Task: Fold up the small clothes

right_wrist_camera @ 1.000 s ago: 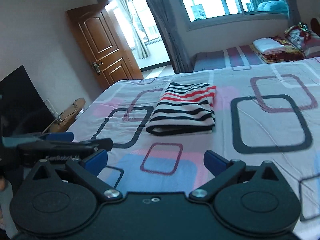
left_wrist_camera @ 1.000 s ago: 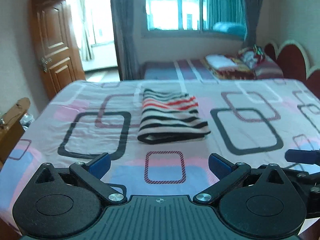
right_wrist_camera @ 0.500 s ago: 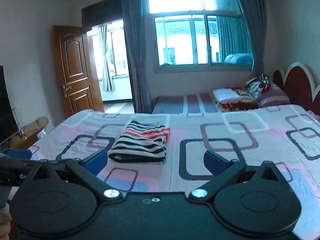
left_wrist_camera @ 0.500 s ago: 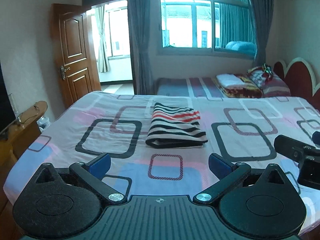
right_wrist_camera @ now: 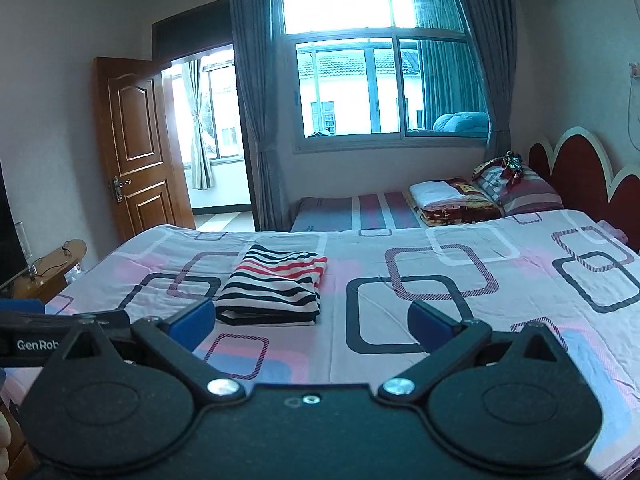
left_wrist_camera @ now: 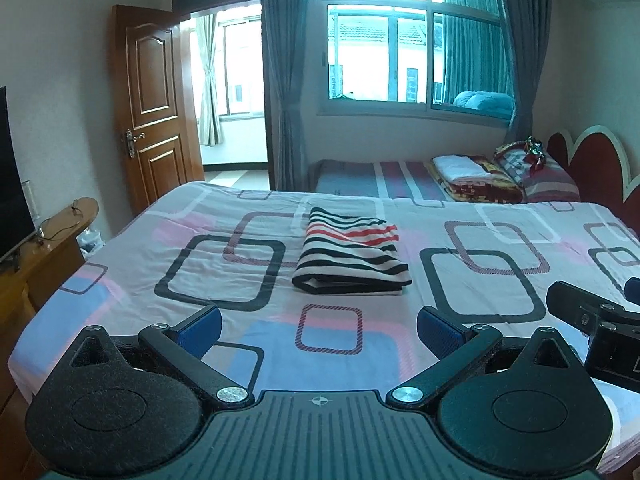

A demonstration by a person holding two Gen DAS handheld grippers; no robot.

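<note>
The folding looks finished: the striped garment lies as a compact, squared bundle on the bed, at the centre of the left wrist view and left of centre in the right wrist view, with nothing more visibly waiting to be folded. Its black, white and red stripes run across neat stacked layers. The left claw and right claw both stand wide apart, empty, well short of it.
</note>
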